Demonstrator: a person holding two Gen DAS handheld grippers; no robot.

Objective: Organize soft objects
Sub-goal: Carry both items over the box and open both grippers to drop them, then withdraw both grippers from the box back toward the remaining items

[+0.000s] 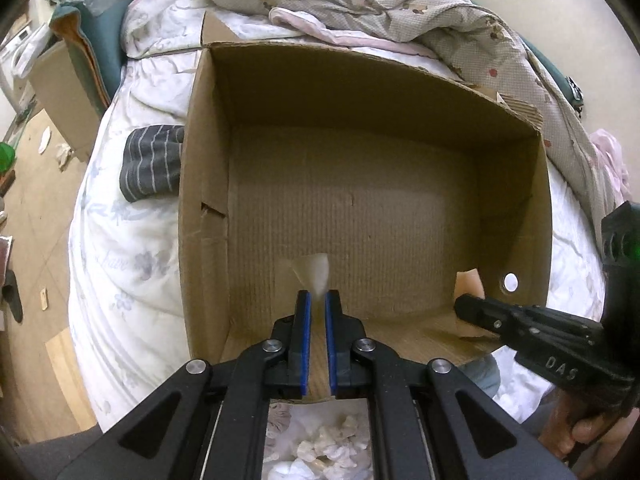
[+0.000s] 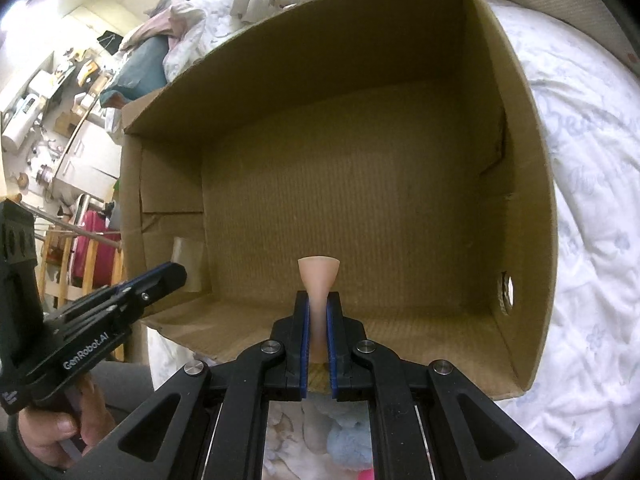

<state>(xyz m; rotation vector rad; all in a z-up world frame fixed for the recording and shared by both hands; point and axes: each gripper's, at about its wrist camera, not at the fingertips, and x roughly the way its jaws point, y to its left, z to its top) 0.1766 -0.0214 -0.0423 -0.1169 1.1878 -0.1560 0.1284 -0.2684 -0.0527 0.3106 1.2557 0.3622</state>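
Note:
An open, empty cardboard box (image 1: 360, 208) lies on a bed, also in the right wrist view (image 2: 352, 200). My left gripper (image 1: 318, 300) is shut on a thin translucent white film piece (image 1: 316, 270) at the box's near left rim; it also shows in the right wrist view (image 2: 172, 276). My right gripper (image 2: 319, 300) is shut on a thin peach-coloured sheet (image 2: 319, 276) at the near right rim; it also shows in the left wrist view (image 1: 464, 306) with the peach sheet (image 1: 470, 282). Soft plush things hang below both grippers, a white one (image 1: 320, 444) and a blue one (image 2: 348, 440).
A grey striped cloth (image 1: 154, 162) lies on the white quilt (image 1: 120, 248) left of the box. Crumpled blankets and clothes (image 1: 360, 4) pile behind it. A second cardboard box (image 1: 60, 88) stands on the floor at left. Cluttered shelves (image 2: 52, 92) are far left.

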